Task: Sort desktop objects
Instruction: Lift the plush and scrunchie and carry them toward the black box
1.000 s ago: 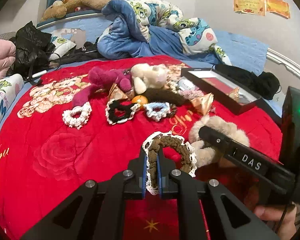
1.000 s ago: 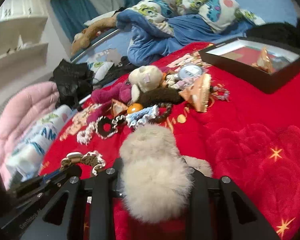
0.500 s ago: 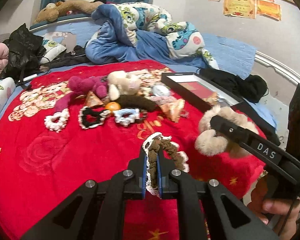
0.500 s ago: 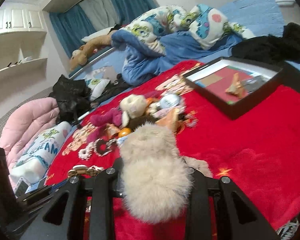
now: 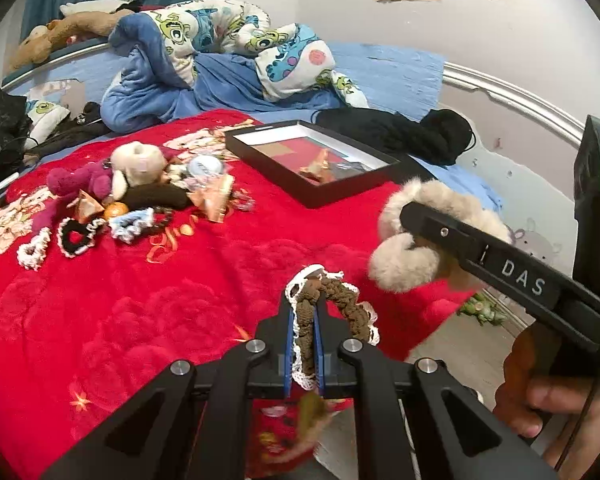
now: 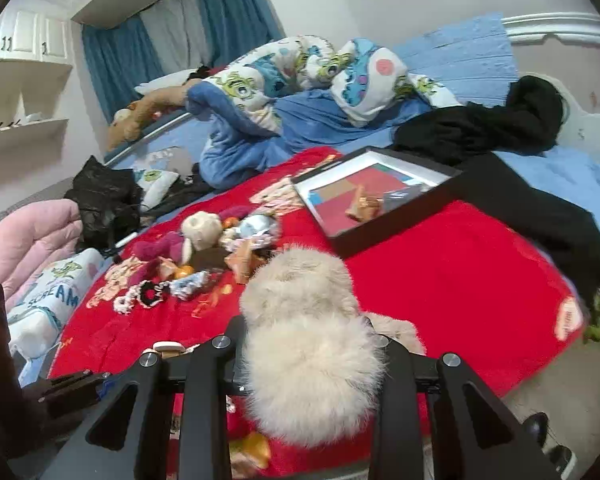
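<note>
L tongs (image 5: 303, 332) pinch brown scrunchie (image 5: 332, 300); R tongs (image 6: 312, 344) pinch fluffy scrunchie (image 6: 308, 344), near blanket edge (image 6: 532, 364).

A: Left gripper (image 5: 305, 322) clamps a brown lace-edged scrunchie (image 5: 332, 300), held above the red blanket (image 5: 140, 300).

B: And at right?

A: Right gripper (image 5: 410, 216) pinches a beige fluffy scrunchie (image 5: 404, 272); a hand (image 5: 548, 404) grips its handle. Black tray (image 5: 312, 160) lies beyond, the pile of hair ties and plush toys (image 5: 132, 192) left of it.

We see black angular hand-held gripper (image 5: 303, 340) frames with silver screws, blue pads, white "DAS" lettering.
</note>
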Demonstrator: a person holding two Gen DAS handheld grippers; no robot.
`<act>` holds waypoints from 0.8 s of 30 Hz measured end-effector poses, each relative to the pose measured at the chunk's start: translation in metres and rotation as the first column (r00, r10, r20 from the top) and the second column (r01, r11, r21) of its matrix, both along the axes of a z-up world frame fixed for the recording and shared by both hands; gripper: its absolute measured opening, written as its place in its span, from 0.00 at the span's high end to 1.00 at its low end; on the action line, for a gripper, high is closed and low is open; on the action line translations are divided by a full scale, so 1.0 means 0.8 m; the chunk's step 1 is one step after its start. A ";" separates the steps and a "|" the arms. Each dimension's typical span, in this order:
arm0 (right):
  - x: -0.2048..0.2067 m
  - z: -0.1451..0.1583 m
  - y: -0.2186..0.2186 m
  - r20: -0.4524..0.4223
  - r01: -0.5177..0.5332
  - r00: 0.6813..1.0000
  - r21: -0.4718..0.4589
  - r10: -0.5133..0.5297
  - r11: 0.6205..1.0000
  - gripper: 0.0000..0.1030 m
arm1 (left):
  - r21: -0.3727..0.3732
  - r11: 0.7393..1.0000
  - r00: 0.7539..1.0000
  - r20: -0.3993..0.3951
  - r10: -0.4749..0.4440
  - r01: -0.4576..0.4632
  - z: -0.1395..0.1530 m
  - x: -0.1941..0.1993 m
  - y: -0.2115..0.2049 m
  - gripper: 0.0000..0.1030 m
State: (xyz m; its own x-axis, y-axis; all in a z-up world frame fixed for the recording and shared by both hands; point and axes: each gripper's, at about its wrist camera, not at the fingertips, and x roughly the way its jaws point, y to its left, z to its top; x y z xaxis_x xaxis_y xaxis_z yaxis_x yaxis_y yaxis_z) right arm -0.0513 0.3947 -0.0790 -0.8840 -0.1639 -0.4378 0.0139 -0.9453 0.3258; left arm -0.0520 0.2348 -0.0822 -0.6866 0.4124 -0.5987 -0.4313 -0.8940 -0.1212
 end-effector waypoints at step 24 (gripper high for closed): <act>-0.001 0.014 0.053 0.012 0.043 0.999 -0.053 -0.042 0.998 0.72 | -0.016 0.999 1.000 0.011 -0.028 0.028 0.029 -0.056 0.054 0.92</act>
State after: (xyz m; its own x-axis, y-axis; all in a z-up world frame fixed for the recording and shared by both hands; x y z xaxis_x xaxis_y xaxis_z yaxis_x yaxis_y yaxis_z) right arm -0.0524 0.4374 -0.0676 -0.8857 -0.1498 -0.4394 -0.0297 -0.9263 0.3756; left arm -0.0965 0.2780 -0.0587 -0.6680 0.4218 -0.6131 -0.4552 -0.8833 -0.1117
